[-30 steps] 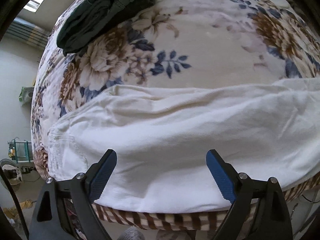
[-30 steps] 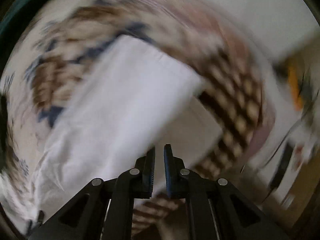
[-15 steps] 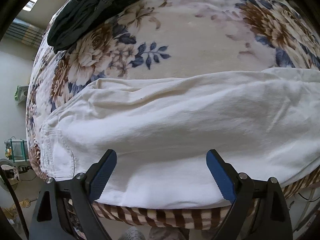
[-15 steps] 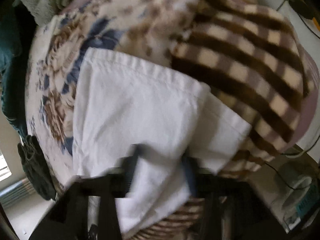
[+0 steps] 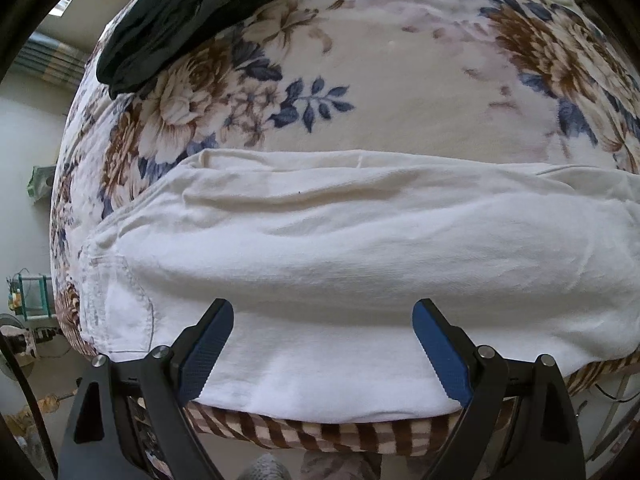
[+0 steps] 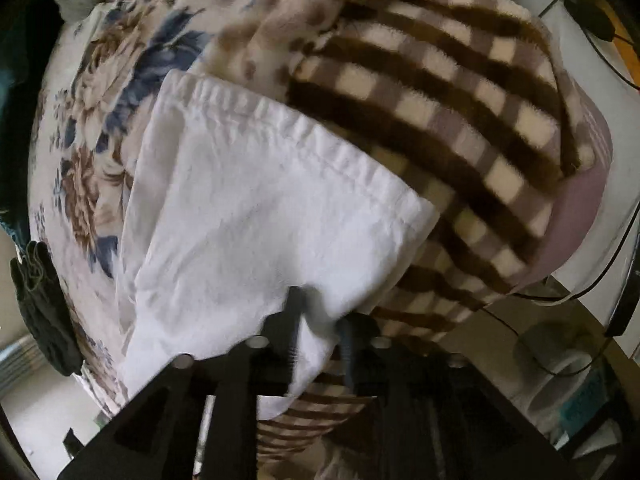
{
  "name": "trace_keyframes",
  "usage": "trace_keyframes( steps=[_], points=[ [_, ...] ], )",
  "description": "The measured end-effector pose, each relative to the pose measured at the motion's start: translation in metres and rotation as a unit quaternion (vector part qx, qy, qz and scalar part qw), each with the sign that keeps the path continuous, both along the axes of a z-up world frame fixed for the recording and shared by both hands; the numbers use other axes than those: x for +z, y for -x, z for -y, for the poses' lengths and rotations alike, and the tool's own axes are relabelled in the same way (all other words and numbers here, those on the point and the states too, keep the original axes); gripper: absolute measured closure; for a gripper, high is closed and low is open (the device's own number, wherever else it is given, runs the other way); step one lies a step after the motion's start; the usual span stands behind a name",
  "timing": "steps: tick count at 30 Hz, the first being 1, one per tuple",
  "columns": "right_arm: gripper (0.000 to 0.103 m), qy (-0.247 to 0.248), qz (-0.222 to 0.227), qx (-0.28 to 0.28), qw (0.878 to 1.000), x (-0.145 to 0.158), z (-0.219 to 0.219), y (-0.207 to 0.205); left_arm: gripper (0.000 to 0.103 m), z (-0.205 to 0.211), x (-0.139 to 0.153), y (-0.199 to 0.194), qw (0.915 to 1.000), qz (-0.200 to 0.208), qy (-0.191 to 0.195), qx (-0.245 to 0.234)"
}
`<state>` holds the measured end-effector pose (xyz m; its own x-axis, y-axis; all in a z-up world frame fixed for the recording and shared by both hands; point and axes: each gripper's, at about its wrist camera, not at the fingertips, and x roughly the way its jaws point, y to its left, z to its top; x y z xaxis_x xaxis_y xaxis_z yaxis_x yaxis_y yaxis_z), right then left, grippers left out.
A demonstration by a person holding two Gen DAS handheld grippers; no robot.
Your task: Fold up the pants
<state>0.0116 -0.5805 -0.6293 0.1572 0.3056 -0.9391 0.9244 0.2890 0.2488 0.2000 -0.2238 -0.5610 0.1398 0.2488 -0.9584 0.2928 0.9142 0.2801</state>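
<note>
Floral bedding (image 5: 400, 80) in cream, brown and blue covered the bed, with a brown checked blanket (image 6: 460, 120) hanging over its near edge. White pants (image 5: 340, 248) lay lengthwise along that edge, the waistband and a stitched pocket toward the left in the left wrist view, the fabric loosely creased. A dark green garment (image 5: 180, 12) sat bunched at the far left corner of the bed, well apart from the pants.

Left gripper (image 5: 320, 352) hovered above the near edge of the pants with its blue-padded fingers (image 5: 208, 344) spread wide and released, nothing between them.

Right gripper (image 6: 320, 336) was at the hemmed leg end of the pants (image 6: 260, 208), which rested partly on the checked blanket. Its fingers (image 6: 294, 320) were opening, with a fold of white cloth between them; motion blur prevented a clear reading of whether the pads touched the cloth. Cables and floor clutter showed beyond the bed at right.
</note>
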Motion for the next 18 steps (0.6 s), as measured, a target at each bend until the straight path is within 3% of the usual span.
trace_keyframes(
  steps=[1,3,7,10,14,18],
  points=[
    [0.054,0.014,0.005,0.004,1.000,0.009,0.000,-0.002,0.011,-0.003,0.003,0.000,1.0000,0.007,0.003,0.003],
    [0.043,0.048,0.012,0.019,0.999,0.031,-0.007,-0.007,0.011,-0.011,0.010,-0.001,0.9998,0.016,0.012,0.008],
    [0.043,0.071,0.014,0.083,0.994,0.059,-0.057,-0.028,0.011,-0.050,0.026,-0.003,0.9983,0.023,0.037,0.037],
    [0.043,0.040,0.028,0.151,0.987,0.062,-0.126,-0.055,0.011,-0.094,0.029,-0.001,0.9972,0.024,0.035,0.062],
    [0.043,-0.050,0.046,0.214,0.975,0.042,-0.248,-0.092,0.011,-0.175,0.026,0.000,0.9945,0.011,0.018,0.102],
    [0.043,-0.109,0.050,0.218,0.968,0.016,-0.348,-0.116,0.011,-0.269,0.024,-0.008,0.9897,0.016,-0.010,0.142]
  ],
)
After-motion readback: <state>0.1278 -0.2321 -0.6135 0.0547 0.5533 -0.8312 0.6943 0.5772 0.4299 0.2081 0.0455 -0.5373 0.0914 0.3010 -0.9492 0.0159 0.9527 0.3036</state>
